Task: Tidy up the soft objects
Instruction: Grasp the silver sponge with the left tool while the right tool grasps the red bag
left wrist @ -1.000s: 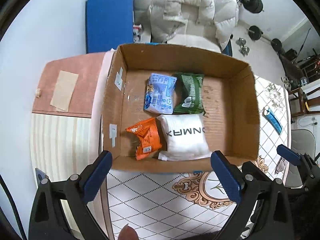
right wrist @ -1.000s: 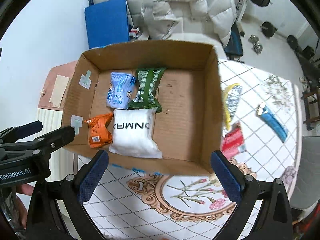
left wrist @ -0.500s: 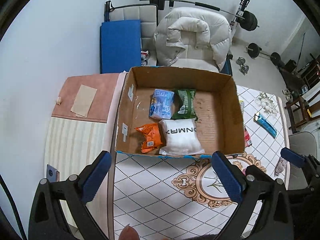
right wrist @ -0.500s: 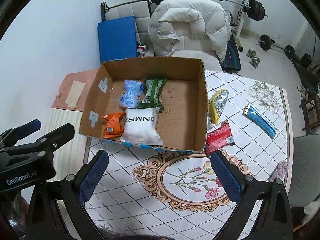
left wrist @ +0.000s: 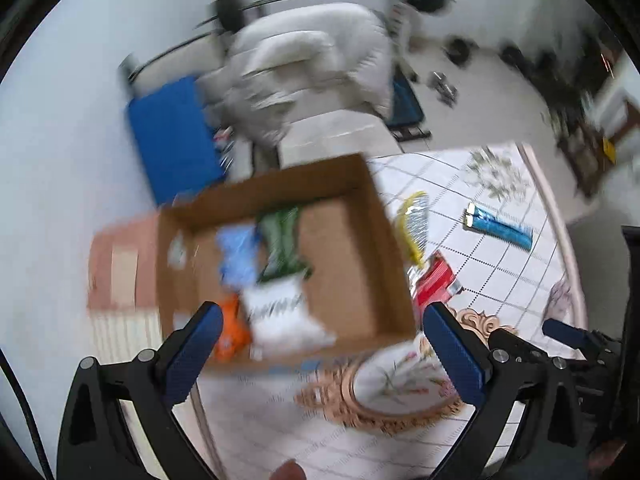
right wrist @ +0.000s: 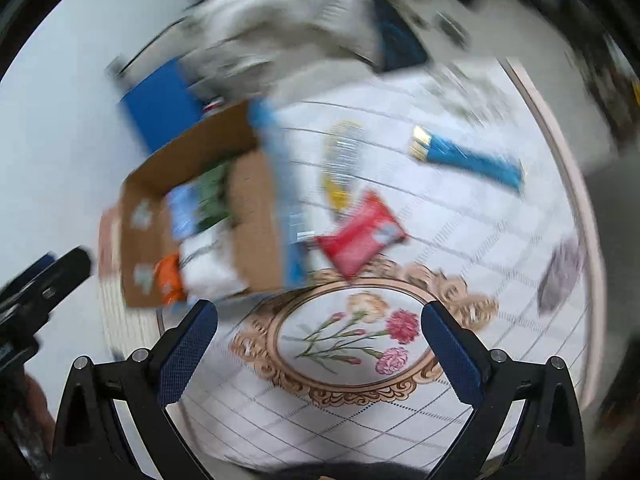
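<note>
A cardboard box (left wrist: 352, 248) (right wrist: 256, 216) stands on the table and holds a white pack (left wrist: 280, 312), an orange pack (left wrist: 232, 328), a light blue pack (left wrist: 240, 256) and a green pack (left wrist: 284, 240). To its right on the table lie a red pack (left wrist: 434, 286) (right wrist: 360, 236), a yellow pack (left wrist: 414, 224) (right wrist: 340, 160) and a long blue pack (left wrist: 500, 230) (right wrist: 468, 156). My left gripper (left wrist: 324, 352) is open and empty above the box's near edge. My right gripper (right wrist: 320, 344) is open and empty above the flower medallion. Both views are motion-blurred.
The table has a white diamond-patterned cloth (right wrist: 460, 240) with a floral medallion (right wrist: 344, 336). A small grey-purple item (right wrist: 560, 272) lies near the right edge. Behind are a white padded jacket (left wrist: 312, 64), a blue mat (left wrist: 172, 136) and gym weights.
Both grippers swung to the right and back from the box. The box now sits left of centre, and the red, yellow and blue packs have come into fuller view.
</note>
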Demonstrator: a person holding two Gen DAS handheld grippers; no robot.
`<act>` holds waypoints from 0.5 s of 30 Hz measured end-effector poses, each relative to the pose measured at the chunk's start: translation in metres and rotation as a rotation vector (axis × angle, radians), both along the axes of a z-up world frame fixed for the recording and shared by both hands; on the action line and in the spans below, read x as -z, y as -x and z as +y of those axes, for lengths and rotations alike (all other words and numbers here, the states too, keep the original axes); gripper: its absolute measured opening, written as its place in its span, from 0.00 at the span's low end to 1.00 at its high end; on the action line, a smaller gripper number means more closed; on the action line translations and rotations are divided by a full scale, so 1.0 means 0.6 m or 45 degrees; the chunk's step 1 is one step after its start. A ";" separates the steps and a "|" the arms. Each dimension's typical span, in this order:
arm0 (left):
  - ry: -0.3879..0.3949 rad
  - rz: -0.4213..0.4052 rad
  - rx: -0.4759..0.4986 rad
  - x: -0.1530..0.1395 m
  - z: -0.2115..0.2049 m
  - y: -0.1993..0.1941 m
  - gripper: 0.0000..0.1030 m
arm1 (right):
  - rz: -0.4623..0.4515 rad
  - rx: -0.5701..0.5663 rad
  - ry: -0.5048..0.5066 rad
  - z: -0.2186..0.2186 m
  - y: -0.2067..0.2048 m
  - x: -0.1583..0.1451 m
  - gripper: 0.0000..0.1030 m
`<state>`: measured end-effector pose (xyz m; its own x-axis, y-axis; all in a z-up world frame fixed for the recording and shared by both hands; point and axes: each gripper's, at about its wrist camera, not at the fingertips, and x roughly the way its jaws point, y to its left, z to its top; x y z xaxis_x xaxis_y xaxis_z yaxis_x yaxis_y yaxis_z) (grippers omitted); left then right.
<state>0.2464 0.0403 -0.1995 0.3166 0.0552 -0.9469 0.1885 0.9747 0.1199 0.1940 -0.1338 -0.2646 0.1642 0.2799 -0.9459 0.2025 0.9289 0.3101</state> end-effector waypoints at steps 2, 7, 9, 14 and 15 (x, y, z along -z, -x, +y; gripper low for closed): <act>-0.118 0.043 0.156 0.033 -0.079 -0.056 1.00 | 0.062 0.155 -0.069 -0.056 -0.015 0.051 1.00; -0.299 0.259 0.343 0.152 -0.195 -0.165 0.97 | 0.230 0.450 -0.310 -0.115 -0.037 0.193 1.00; -0.383 0.321 0.390 0.201 -0.224 -0.193 0.97 | 0.291 0.514 -0.379 -0.110 -0.048 0.242 1.00; -0.488 0.476 0.428 0.295 -0.258 -0.235 0.97 | 0.374 0.571 -0.426 -0.079 -0.074 0.313 0.99; -0.497 0.509 0.426 0.311 -0.258 -0.239 0.97 | 0.391 0.571 -0.426 -0.073 -0.078 0.323 0.97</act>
